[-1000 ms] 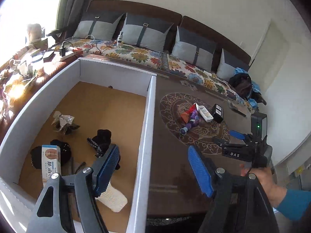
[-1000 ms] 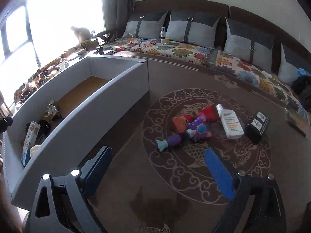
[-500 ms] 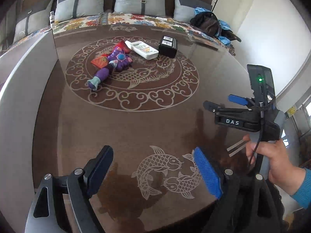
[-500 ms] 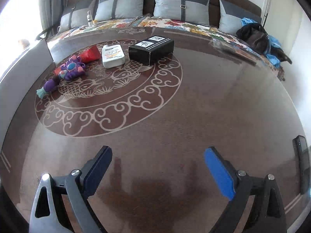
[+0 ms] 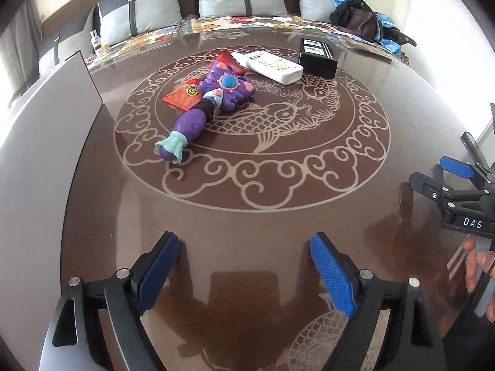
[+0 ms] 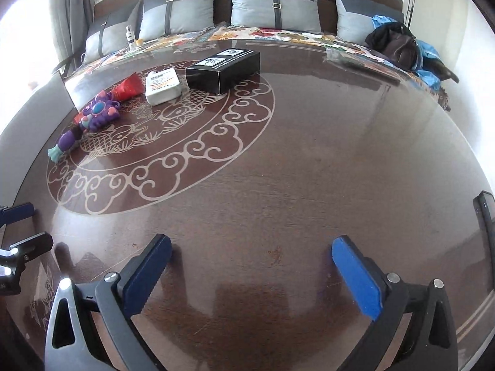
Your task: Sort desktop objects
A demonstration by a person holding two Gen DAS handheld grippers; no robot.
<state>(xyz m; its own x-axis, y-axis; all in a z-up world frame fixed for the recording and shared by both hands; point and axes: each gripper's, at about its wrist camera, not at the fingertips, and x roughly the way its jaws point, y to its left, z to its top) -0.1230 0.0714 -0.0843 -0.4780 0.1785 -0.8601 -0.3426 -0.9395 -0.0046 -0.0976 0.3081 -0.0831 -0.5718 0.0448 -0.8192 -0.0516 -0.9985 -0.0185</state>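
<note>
We hold both grippers empty, left gripper (image 5: 244, 273) and right gripper (image 6: 250, 275) fingers opening, near the worktop's (image 6: 309, 160) front edge; the toy (image 5: 207, 105), angled toward the left gripper, lies nearer it.

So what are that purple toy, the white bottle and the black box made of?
Purple toy: seemingly moulded plastic, smooth and slightly shiny with rounded shapes. White bottle: probably plastic, matte, with a printed label. Black box: likely cardboard, with crisp folded edges and printed panels on top.

Purple toy (image 5: 213, 99), black box (image 5: 318, 57)
</note>
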